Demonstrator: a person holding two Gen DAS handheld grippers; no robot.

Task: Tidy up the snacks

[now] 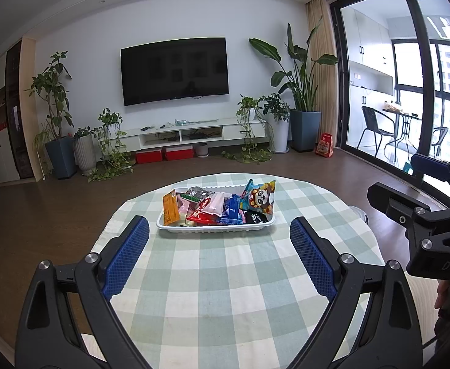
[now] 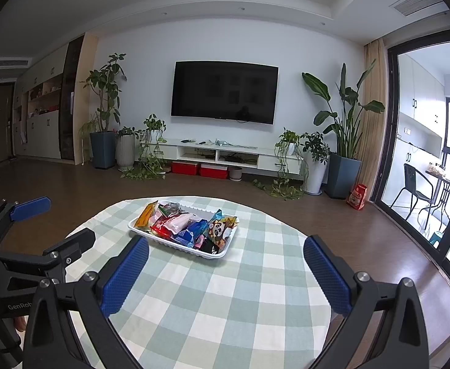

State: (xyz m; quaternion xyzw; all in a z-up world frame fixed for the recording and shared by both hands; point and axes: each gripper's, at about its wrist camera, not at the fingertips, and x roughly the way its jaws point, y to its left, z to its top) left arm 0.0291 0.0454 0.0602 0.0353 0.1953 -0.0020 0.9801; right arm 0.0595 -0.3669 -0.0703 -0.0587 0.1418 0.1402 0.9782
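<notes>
Right now I am hovering both grippers over the checked tablecloth (image 1: 225, 292), my left gripper (image 1: 219, 253) and right gripper (image 2: 226, 272) both gaping wide and holding nothing. The snacks (image 1: 215, 207) are sitting piled in a white tray (image 1: 212, 228) toward the table's far side. I am judging them light, crinkly and slippery, best pinched by a sealed edge. A panda-face packet (image 2: 219, 231) is leaning upright at one end; its lettering is too small to read.
</notes>
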